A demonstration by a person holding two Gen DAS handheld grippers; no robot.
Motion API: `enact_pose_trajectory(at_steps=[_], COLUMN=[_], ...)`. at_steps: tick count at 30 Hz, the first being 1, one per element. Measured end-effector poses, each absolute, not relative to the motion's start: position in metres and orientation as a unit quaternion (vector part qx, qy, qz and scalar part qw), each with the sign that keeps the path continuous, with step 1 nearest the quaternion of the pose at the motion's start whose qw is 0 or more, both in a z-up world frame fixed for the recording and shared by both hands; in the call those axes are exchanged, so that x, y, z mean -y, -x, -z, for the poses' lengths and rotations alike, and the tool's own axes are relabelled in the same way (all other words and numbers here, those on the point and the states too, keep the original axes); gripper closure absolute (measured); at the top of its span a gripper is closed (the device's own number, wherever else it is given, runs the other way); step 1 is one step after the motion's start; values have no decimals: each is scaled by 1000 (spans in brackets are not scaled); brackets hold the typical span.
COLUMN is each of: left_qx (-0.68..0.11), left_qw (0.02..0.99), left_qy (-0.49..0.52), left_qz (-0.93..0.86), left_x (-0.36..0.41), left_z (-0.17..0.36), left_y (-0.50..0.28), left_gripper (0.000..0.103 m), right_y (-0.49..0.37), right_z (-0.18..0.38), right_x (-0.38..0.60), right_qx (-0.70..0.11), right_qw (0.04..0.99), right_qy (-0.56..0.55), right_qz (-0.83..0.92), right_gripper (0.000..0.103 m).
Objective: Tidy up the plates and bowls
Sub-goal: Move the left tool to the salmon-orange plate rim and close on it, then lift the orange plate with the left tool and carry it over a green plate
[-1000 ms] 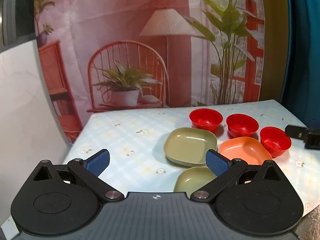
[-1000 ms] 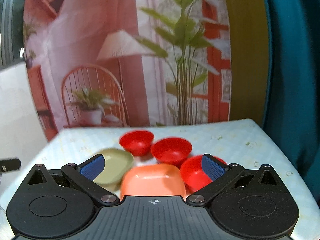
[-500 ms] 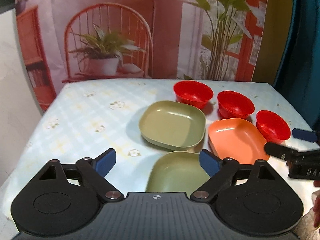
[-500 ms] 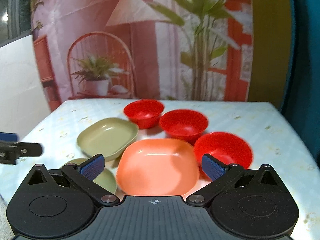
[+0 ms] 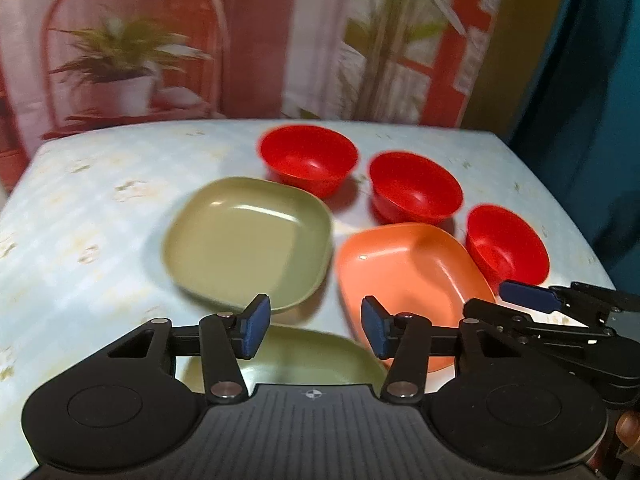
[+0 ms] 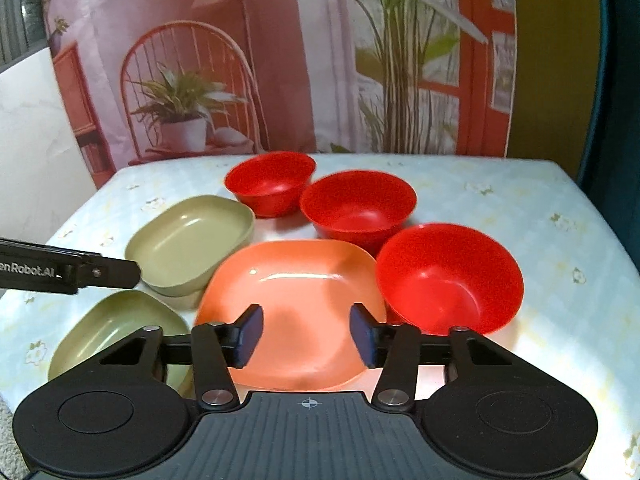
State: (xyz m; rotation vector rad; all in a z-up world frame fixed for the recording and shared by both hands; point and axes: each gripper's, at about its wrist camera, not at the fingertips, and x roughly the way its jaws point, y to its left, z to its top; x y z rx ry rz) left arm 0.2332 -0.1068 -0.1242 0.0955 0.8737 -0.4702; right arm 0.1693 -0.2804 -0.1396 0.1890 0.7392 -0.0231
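Three red bowls stand in a diagonal row: far, middle, near right. A green plate lies left of an orange plate. A second green plate lies nearest. My left gripper is open and empty above the near green plate's far rim. My right gripper is open and empty over the orange plate's near part, and shows in the left wrist view.
The table has a pale blue checked flowered cloth. A printed backdrop of a chair, lamp and plants hangs behind it. A teal curtain is at the right. A white wall is at the left.
Both grippers have moved forward and down toward the dishes. Both have narrowed their jaws but stay open. Nothing is held.
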Motion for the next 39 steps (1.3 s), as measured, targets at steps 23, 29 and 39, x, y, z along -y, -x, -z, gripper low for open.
enact_pose_trajectory(at_steps=[23, 29, 39], left_qx=[-509, -485, -453], left_qw=[826, 841, 859], left_qy=[-52, -68, -67], left_qz=[237, 230, 231], left_x=[156, 165, 154], left_z=[175, 171, 140], left_y=[-283, -280, -273], left_gripper=[87, 89, 89], right_y=[-196, -195, -187], right_z=[172, 172, 162], right_x=[320, 328, 327], right_qx=[-419, -425, -421], right_qw=[900, 895, 892], right_qy=[-120, -134, -163], right_qz=[16, 19, 12], right_gripper=[84, 96, 95])
